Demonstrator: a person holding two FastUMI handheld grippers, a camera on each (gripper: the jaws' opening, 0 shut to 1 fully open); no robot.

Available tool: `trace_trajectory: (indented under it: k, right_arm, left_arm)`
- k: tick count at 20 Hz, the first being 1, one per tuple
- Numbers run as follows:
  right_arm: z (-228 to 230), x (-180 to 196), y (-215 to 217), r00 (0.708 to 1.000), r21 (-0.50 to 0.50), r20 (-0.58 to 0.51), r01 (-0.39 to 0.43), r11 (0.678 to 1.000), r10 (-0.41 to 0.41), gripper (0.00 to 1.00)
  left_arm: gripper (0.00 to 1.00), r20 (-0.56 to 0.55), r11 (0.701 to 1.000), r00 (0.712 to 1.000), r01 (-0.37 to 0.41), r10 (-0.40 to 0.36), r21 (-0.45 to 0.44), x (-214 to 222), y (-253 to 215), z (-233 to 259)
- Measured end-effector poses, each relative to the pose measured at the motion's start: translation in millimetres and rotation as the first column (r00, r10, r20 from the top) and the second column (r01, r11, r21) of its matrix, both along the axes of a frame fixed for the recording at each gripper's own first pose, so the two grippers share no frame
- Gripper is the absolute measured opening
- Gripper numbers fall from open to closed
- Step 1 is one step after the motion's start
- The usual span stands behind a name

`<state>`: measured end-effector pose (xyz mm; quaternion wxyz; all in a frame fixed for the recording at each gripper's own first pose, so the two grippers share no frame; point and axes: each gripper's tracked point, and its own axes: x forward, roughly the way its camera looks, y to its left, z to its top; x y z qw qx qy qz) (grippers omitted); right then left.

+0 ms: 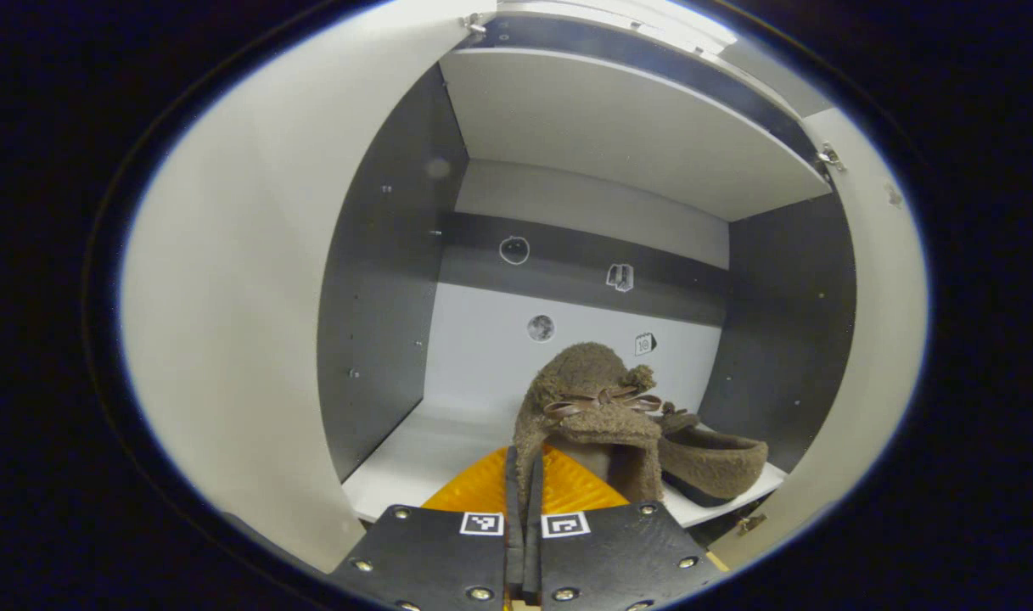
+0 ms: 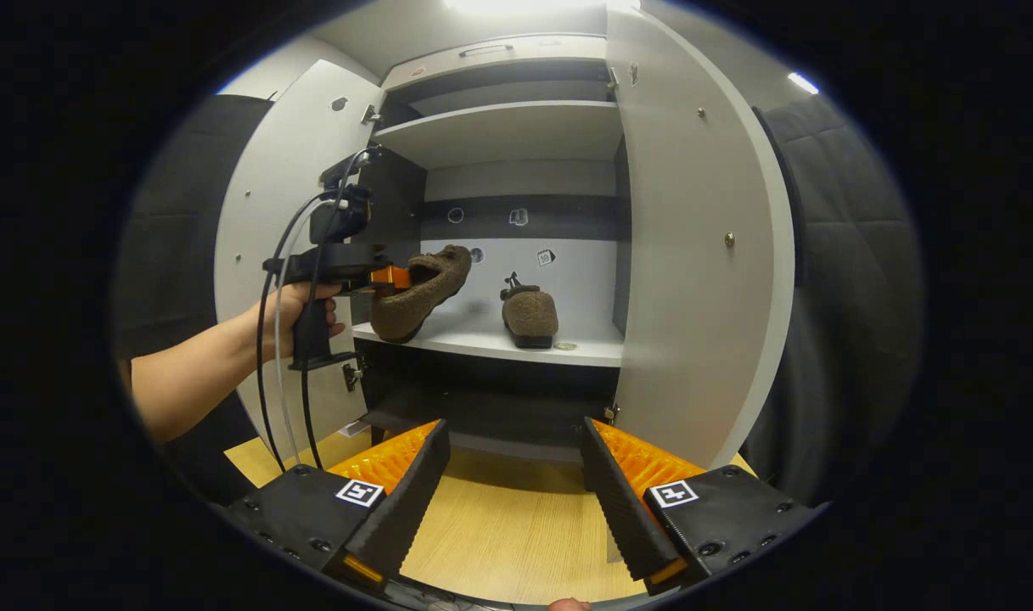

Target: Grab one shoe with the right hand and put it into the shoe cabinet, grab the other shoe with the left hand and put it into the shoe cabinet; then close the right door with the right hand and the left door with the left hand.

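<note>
My left gripper (image 1: 523, 509) pinches the fuzzy shoe (image 1: 588, 407) by its soft, light collar, holding it above the cabinet shelf (image 2: 482, 344), left of the second shoe (image 2: 530, 316) already resting there. My right gripper (image 2: 512, 488) gapes empty; both doors (image 2: 694, 255) stand open, shelf path clear.

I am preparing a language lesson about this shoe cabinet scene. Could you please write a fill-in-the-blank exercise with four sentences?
1. The left claw holds one brown shoe above the ____.
2. The other shoe already rests ____ the cabinet.
3. The right claw's jaws stand ____ and hold nothing.
4. Both cabinet doors are ____.

Missing words: shelf; inside; open; open
</note>
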<state>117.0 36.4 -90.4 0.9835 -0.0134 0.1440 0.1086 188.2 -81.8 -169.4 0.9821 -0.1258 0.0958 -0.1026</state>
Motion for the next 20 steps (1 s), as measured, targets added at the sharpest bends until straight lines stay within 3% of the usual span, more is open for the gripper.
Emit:
trace_trajectory:
  k: [7,9,10,15,18,20]
  right_arm:
    - [-3,1,-10,0.999,0.031,-0.017,0.047,0.998,-0.046,0.98]
    - [-3,1,-13,0.998,0.030,-0.016,0.056,0.998,-0.055,0.98]
    - [-3,1,-16,0.998,0.026,-0.017,0.059,0.998,-0.059,0.98]
    - [14,-4,-28,0.996,0.043,0.022,0.085,0.995,-0.086,0.98]
    - [35,-9,-41,0.992,0.057,0.068,0.107,0.993,-0.110,0.98]
    - [45,-17,-52,0.989,0.055,0.084,0.118,0.991,-0.123,0.98]
  left_arm:
    - [0.01,-0.087,0.997,0.996,-0.013,0.019,0.074,54,-7,-34]
    - [0.02,-0.059,0.997,0.998,-0.002,0.007,0.081,59,-7,-29]
    - [0.09,-0.039,0.995,0.999,-0.010,0.013,0.095,59,-5,-25]
    - [0.94,0.068,0.989,0.998,-0.014,0.004,0.148,35,-4,16]
    - [0.98,0.125,0.991,0.992,-0.008,-0.009,0.136,-3,-6,41]
    - [0.93,0.142,0.991,0.989,0.006,-0.026,0.135,-32,-6,52]
